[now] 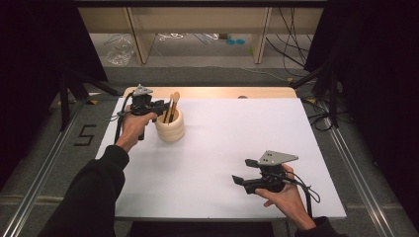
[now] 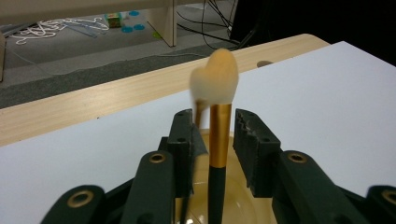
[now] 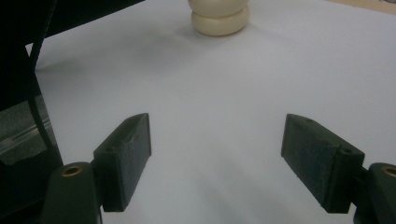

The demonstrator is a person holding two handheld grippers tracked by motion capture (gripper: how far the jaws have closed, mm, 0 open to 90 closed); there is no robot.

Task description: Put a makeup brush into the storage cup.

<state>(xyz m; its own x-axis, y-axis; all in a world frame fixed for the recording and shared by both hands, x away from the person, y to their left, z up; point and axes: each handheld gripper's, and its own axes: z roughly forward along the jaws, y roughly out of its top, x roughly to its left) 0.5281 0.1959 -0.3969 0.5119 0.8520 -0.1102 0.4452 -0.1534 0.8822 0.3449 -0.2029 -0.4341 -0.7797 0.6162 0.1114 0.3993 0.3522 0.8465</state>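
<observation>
A cream ribbed holder [image 1: 170, 129] stands at the far left of the white table top [image 1: 232, 143] with two makeup brushes upright in it. My left gripper [image 1: 160, 106] hovers over its rim. In the left gripper view the gold-and-black brush [image 2: 219, 140] with a pale bristle head stands between the pads of the left gripper [image 2: 215, 121]; slim gaps show on both sides, so the pads do not press it. A second brush handle [image 2: 200, 112] peeks out behind the left jaw. My right gripper [image 1: 243, 170] rests low at the near right, open and empty, facing the holder [image 3: 219, 16].
A wooden strip [image 1: 212, 92] runs along the table's far edge. Beyond it are wooden frame legs [image 1: 138, 39], cables and small items on the floor. Black stands [image 1: 64, 94] flank both sides of the table.
</observation>
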